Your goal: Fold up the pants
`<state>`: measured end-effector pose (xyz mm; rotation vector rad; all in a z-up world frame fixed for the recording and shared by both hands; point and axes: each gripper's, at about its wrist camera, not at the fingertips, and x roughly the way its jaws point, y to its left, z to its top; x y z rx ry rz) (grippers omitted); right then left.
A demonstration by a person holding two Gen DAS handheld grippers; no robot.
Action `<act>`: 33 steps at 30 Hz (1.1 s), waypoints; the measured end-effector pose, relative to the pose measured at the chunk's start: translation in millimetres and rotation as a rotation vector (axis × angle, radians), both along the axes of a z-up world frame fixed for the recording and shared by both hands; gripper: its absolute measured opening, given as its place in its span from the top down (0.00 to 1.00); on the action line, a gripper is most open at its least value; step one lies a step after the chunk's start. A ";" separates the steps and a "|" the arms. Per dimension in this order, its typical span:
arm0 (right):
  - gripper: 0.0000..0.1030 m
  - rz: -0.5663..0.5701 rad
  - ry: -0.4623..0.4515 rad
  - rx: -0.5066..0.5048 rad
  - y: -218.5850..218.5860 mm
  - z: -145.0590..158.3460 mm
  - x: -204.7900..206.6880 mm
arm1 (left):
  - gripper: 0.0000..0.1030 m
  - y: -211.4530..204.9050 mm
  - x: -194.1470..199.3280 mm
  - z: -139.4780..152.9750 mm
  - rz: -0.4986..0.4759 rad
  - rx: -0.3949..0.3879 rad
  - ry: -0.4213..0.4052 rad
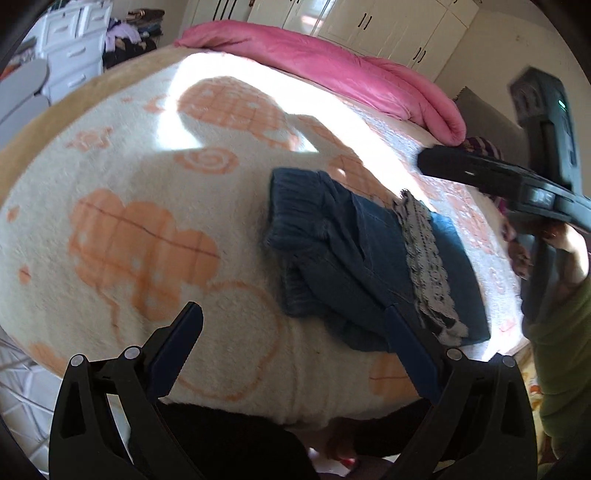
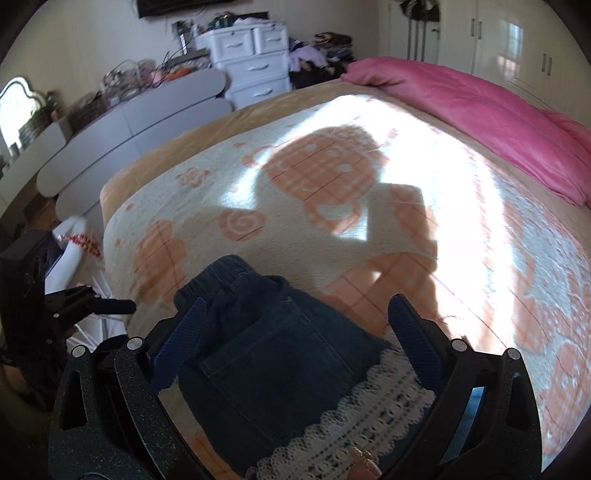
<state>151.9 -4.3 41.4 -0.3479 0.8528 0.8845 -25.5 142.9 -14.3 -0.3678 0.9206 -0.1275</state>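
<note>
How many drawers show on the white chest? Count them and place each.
4. On the white chest, two small drawers sit side by side on top; two wide drawers stack below. The bed may hide more.

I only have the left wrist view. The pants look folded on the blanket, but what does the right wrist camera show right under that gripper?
Observer: The right gripper is open, its fingers straddling the dark denim pants without closing on them.
Operator: Any detail on the denim I can't see?
Observer: A stitched back pocket faces up, with the white lace trim just nearer the camera.
Operator: Where's my left gripper from there?
Observer: The left gripper shows at the left edge, off the side of the bed, beside the blanket, not over the pants.
</note>
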 end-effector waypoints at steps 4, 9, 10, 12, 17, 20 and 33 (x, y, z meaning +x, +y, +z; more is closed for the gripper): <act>0.10 0.054 0.034 -0.034 19.8 -9.2 5.1 | 0.06 -11.0 0.5 -9.1 -0.021 -0.081 0.005; 0.10 0.115 0.073 -0.093 43.8 -23.8 11.4 | 0.23 -26.4 6.5 -18.5 -0.053 -0.177 0.015; 0.10 0.128 0.087 -0.105 48.4 -27.6 12.6 | 0.23 -28.7 9.2 -21.4 -0.055 -0.195 0.021; 0.10 0.137 0.095 -0.134 57.0 -32.9 15.6 | 0.23 -32.6 13.3 -26.5 -0.056 -0.217 0.030; 0.10 0.173 0.129 -0.172 75.1 -44.5 22.1 | 0.29 -37.5 25.1 -39.2 -0.042 -0.255 0.054; 0.10 0.205 0.163 -0.193 86.7 -55.0 25.2 | 0.29 -36.1 31.1 -42.5 -0.034 -0.270 0.049; 0.64 0.273 0.347 -0.091 78.5 -74.9 27.8 | 0.54 -38.0 41.2 -39.6 -0.029 -0.281 0.030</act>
